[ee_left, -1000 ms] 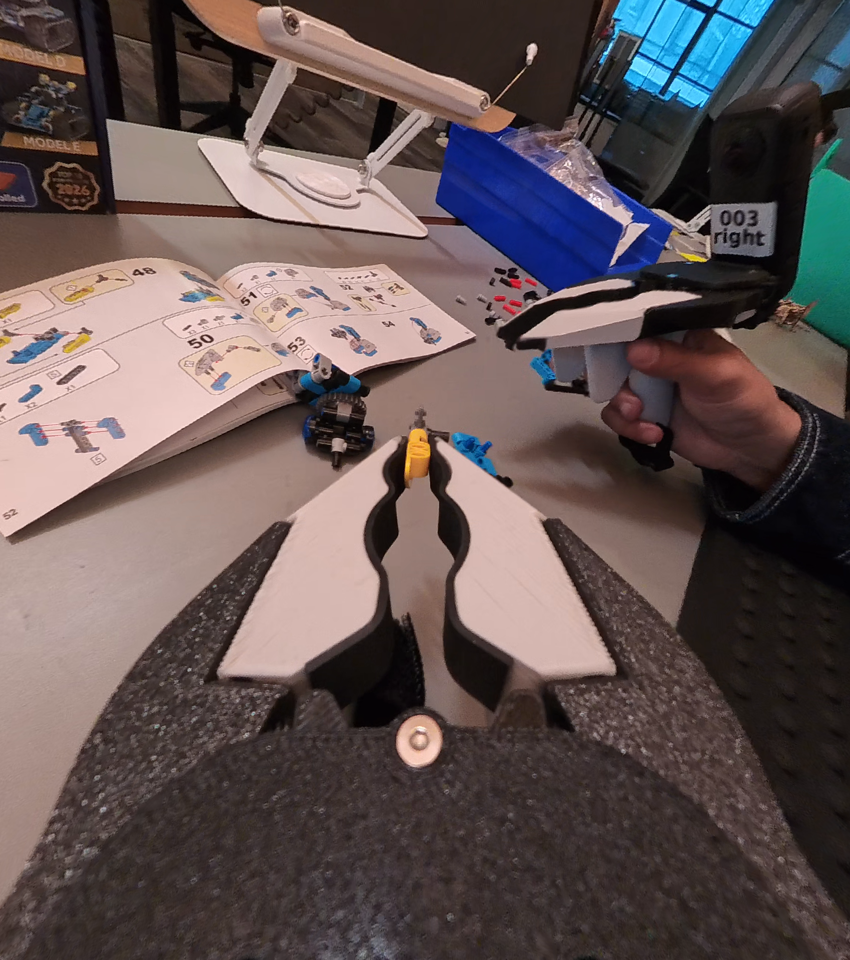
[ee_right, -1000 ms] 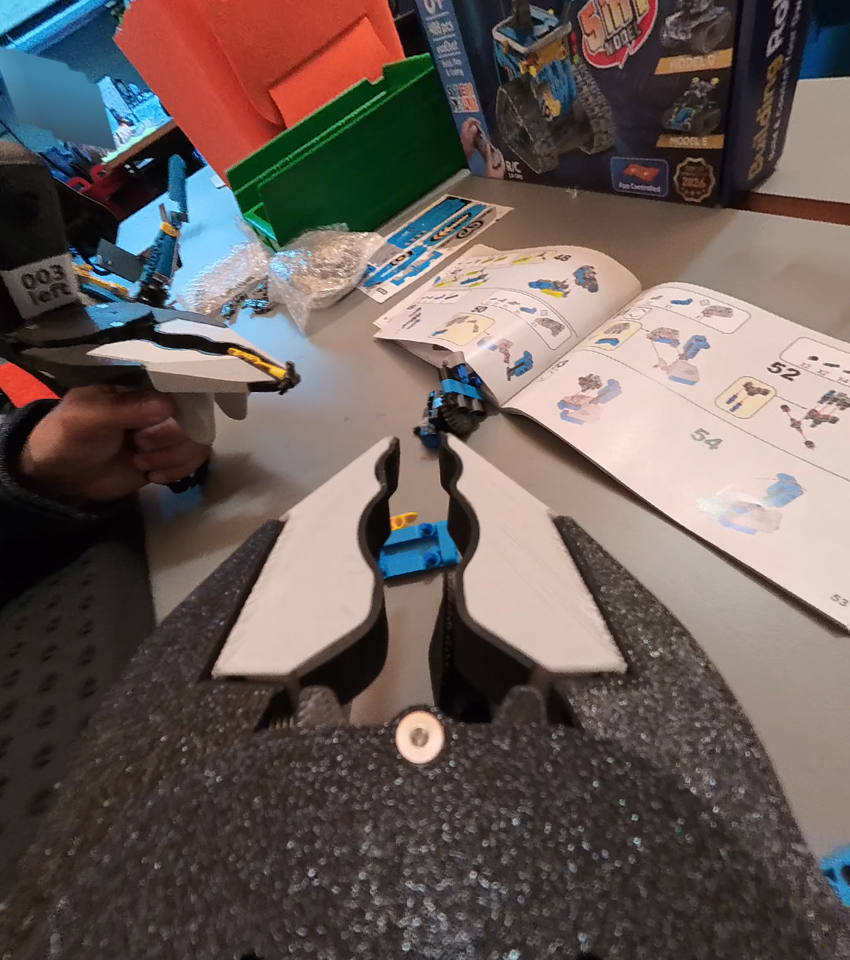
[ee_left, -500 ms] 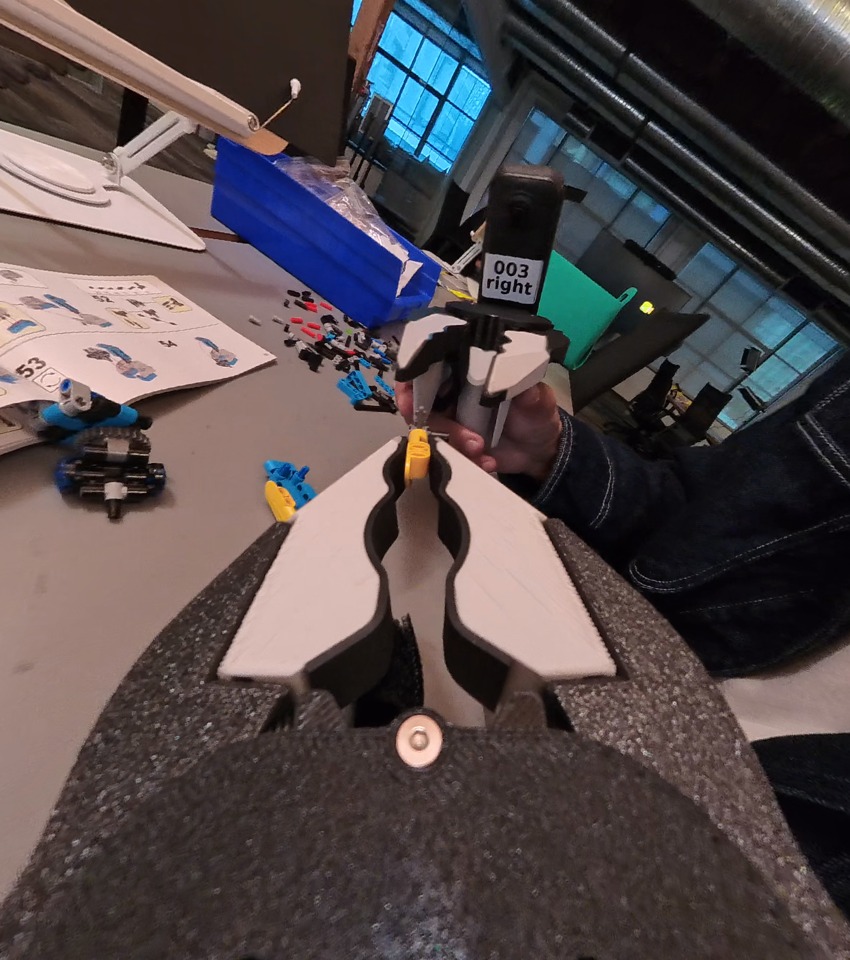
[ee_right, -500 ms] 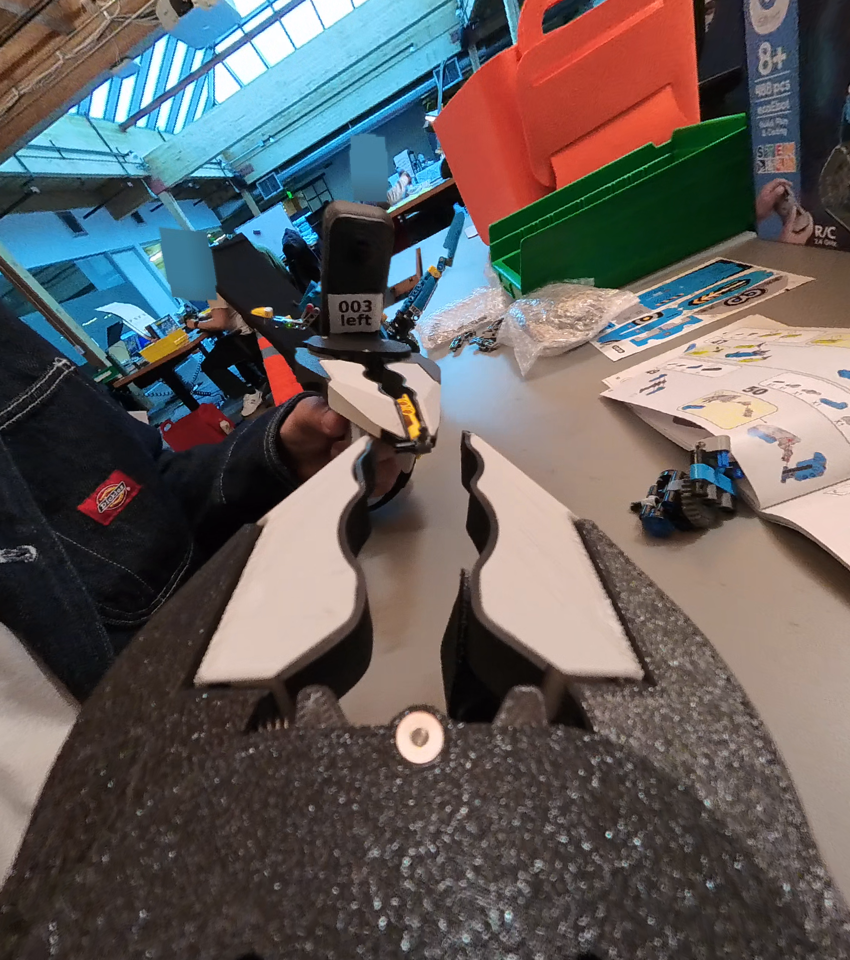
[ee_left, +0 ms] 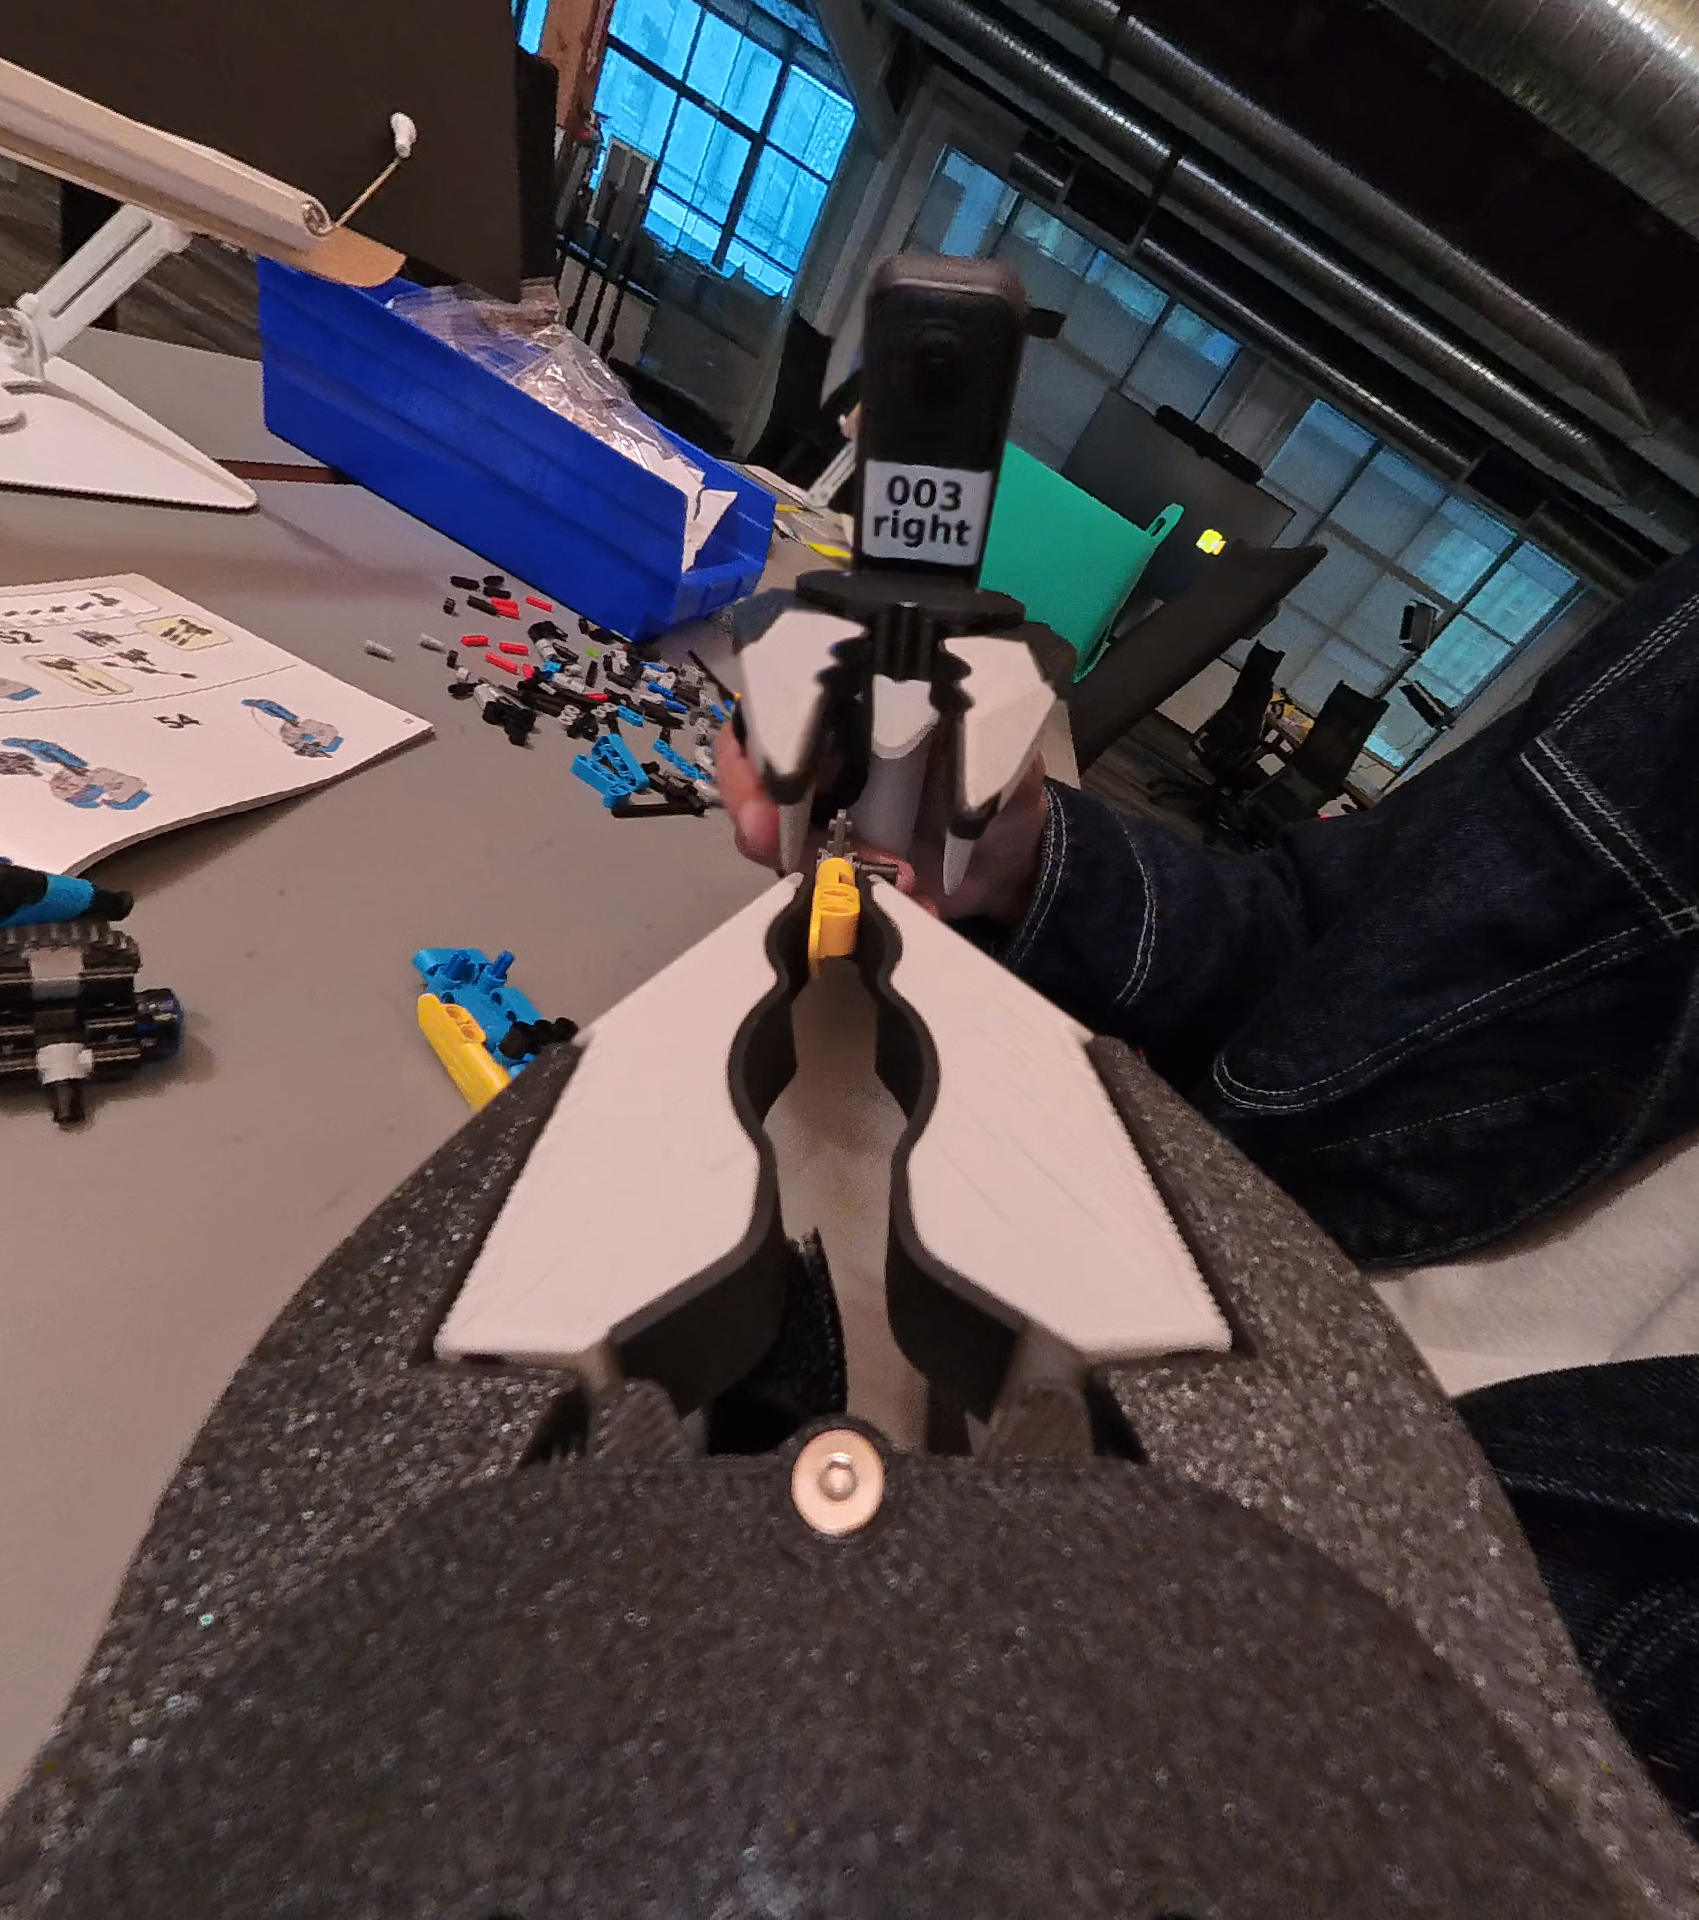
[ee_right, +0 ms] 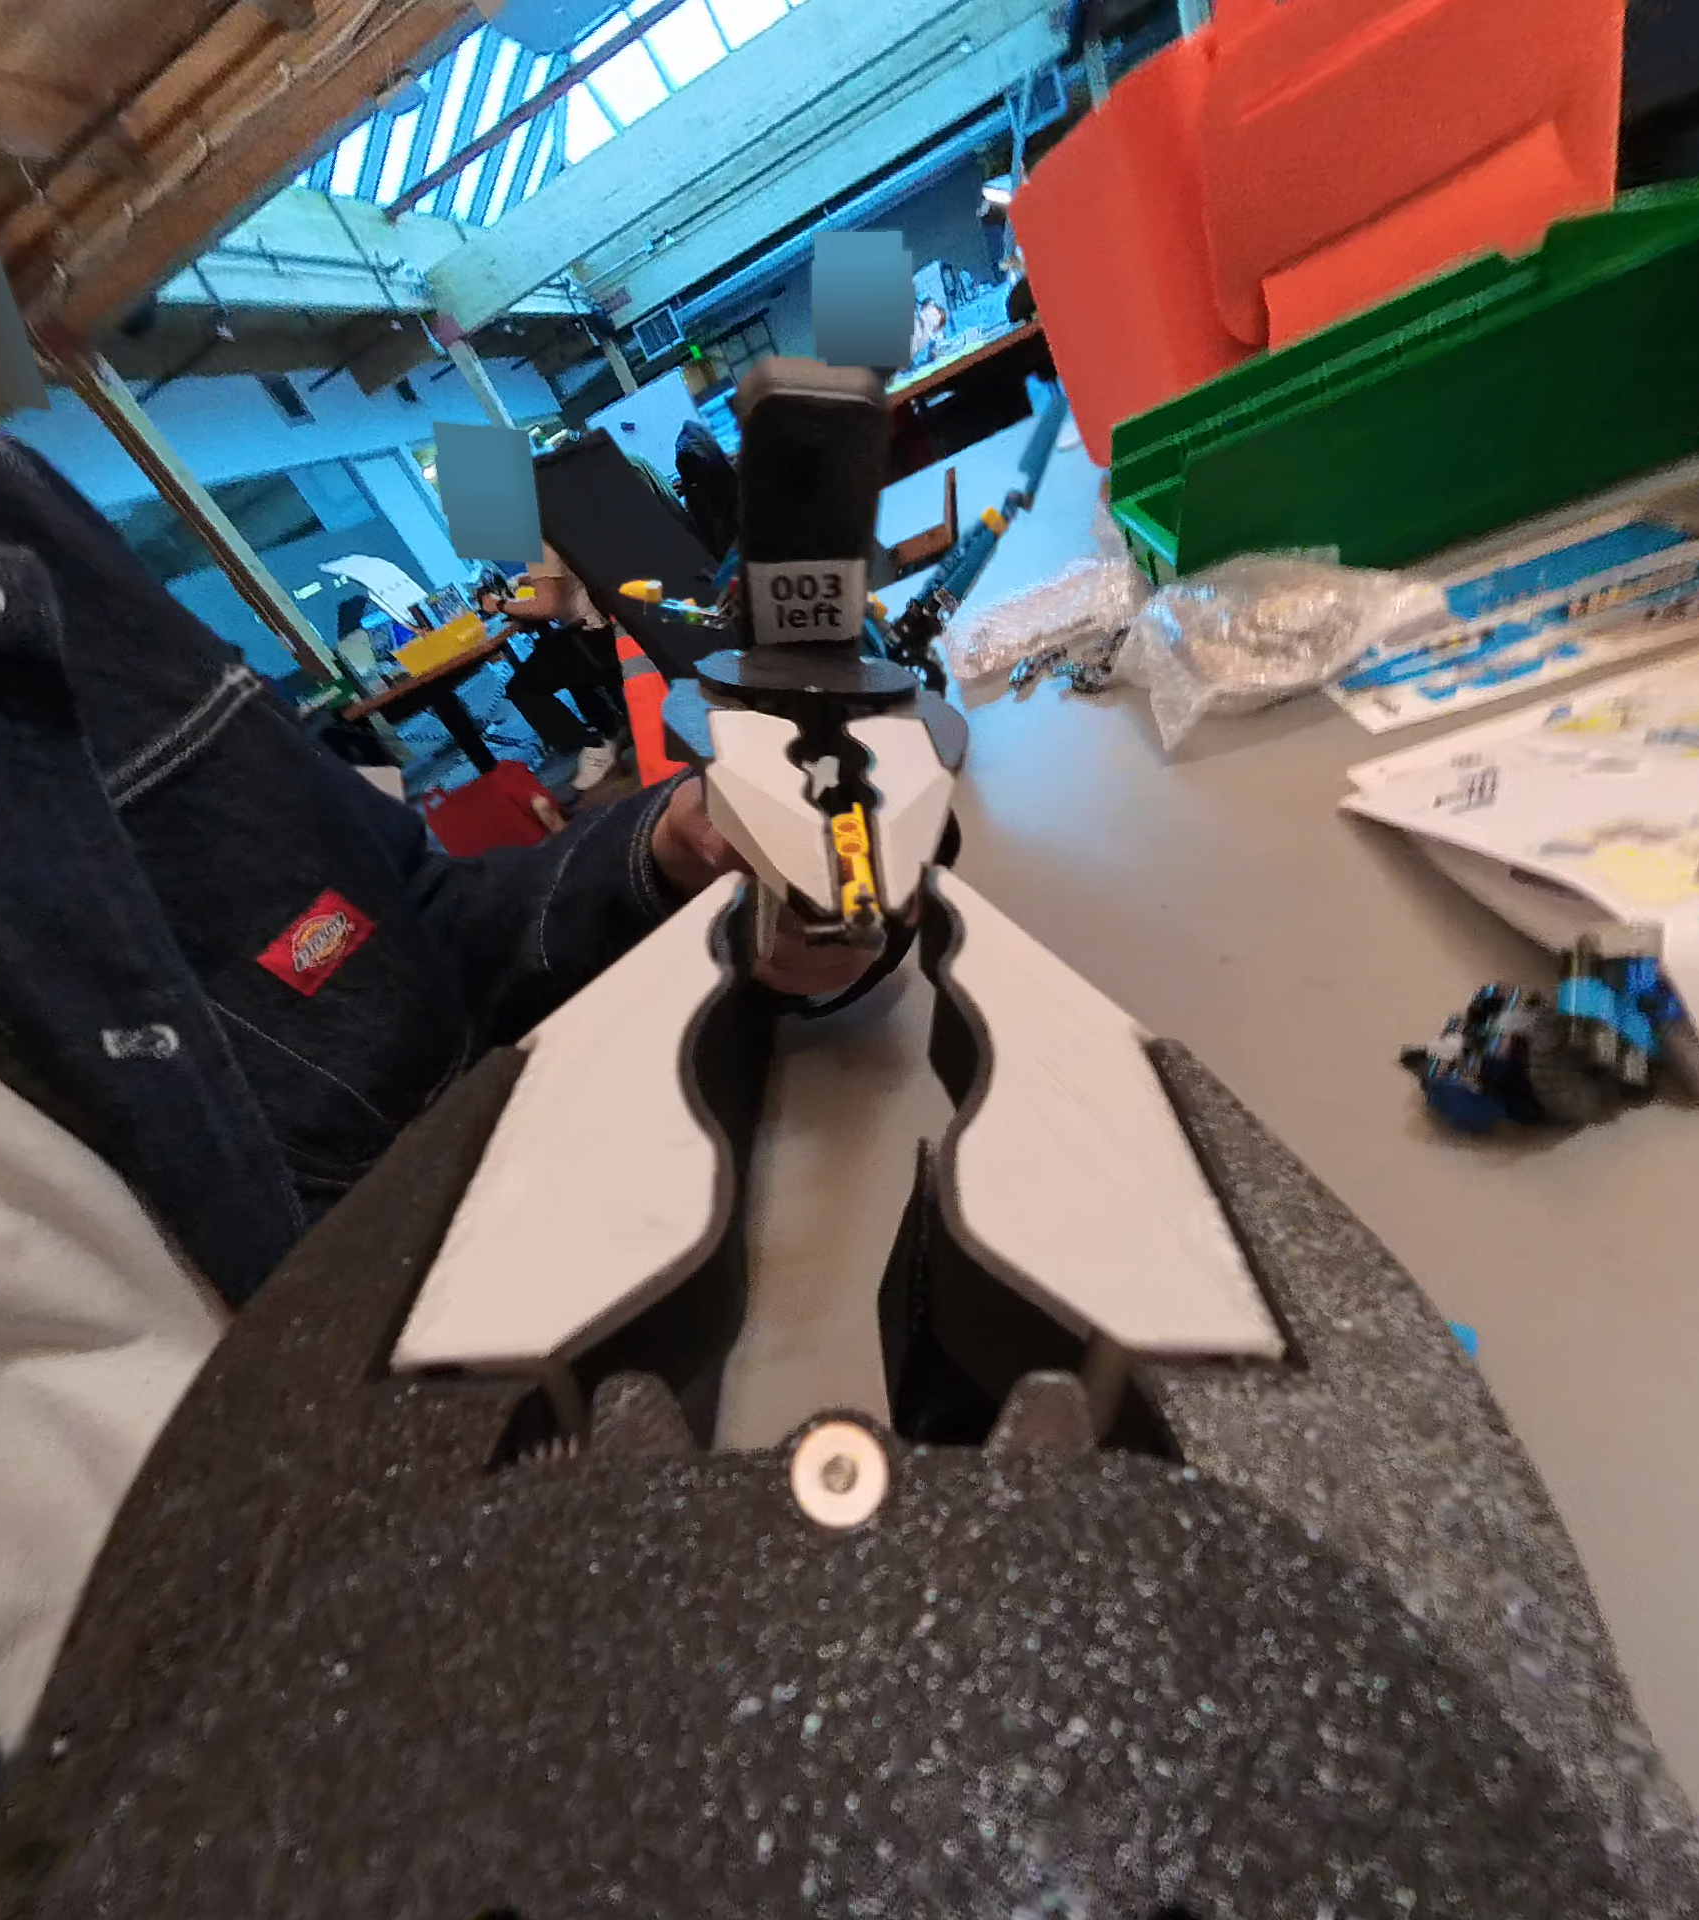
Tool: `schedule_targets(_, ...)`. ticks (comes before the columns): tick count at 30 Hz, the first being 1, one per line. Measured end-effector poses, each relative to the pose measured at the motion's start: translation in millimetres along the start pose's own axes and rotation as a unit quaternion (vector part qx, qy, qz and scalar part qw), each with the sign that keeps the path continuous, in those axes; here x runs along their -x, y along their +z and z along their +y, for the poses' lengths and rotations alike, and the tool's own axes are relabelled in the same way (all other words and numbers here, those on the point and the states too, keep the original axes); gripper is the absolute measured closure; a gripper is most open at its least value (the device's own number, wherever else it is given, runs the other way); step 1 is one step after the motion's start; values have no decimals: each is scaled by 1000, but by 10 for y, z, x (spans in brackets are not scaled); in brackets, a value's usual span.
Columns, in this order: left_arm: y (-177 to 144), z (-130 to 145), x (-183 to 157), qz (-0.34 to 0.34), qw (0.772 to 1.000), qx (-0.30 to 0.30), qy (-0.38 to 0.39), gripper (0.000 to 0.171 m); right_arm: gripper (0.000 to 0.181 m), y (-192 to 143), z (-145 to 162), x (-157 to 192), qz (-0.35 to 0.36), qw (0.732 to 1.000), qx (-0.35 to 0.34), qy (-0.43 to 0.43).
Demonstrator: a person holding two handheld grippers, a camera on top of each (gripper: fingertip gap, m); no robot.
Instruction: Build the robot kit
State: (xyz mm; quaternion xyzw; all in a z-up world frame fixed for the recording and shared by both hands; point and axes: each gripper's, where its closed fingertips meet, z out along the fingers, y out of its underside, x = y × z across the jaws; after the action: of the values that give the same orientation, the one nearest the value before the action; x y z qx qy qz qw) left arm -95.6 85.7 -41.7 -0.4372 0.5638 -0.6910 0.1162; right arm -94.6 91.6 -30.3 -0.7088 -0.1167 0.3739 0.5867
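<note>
two tongs face tip to tip: left tongs point(ee_left: 832, 902) pinch yellow piece point(ee_left: 834, 914), right tongs point(ee_right: 829, 925) parted, empty.

blurred: wheeled blue-black assembly point(ee_right: 1541, 1049) beside instruction booklet point(ee_right: 1593, 821) | cut off: booklet by right edge | too small: loose parts point(ee_left: 575, 686) beyond booklet
</note>
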Motion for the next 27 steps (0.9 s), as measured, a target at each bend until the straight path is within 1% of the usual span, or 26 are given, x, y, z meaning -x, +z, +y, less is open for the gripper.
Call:
schedule_targets(2, 4, 3, 3, -4, 1000, 2, 5, 164, 162, 9, -3, 65, -3, 1000, 2, -29)
schedule_targets(8, 32, 38, -34, 0, 1000, 13, 19, 164, 153, -15, 28, -88, 22, 1000, 5, 4)
schedule_targets(11, 36, 37, -40, 1, 1000, 13, 18, 164, 161, 2, 90, -60, 11, 1000, 23, 6)
schedule_targets(12, 34, 37, -28, -2, 1000, 13, 18, 164, 167, 12, 99, -33, 6, 1000, 27, 2)
schedule_targets(13, 33, 34, -36, 1, 1000, 12, 17, 164, 177, 15, 95, -9, 3, 1000, 28, -7)
schedule_targets(16, 39, 52, -21, -3, 1000, 17, 15, 164, 177, 12, 112, -14, 17, 998, 37, -41)
schedule_targets(18, 49, 75, 24, -15, 1000, 24, 14, 163, 178, 3, 135, -57, 28, 998, 46, -38)
schedule_targets(19, 53, 83, 50, -21, 999, 26, 10, 159, 178, -13, 140, -78, 33, 998, 48, -33)
schedule_targets(21, 48, 86, 139, -44, 999, 28, 2, 148, 178, -88, 135, -196, 64, 996, 48, -31)
schedule_targets(23, 18, 97, 270, -74, 997, 29, -10, 146, 178, -250, 155, -381, 115, 992, 52, -11)
schedule_targets(24, 6, 116, 333, -88, 995, 33, -18, 145, 178, -389, 198, -549, 169, 984, 61, -1)
schedule_targets(25, 0, 159, 411, -108, 993, 44, -22, 145, 178, -561, 298, -737, 236, 968, 84, 3)
schedule_targets(26, 0, 231, 493, -132, 989, 64, -22, 144, 178, -720, 444, -869, 289, 950, 121, 1)
schedule_targets(27, 1, 309, 572, -157, 983, 90, -19, 144, 178, -833, 580, -936, 325, 933, 154, 0)
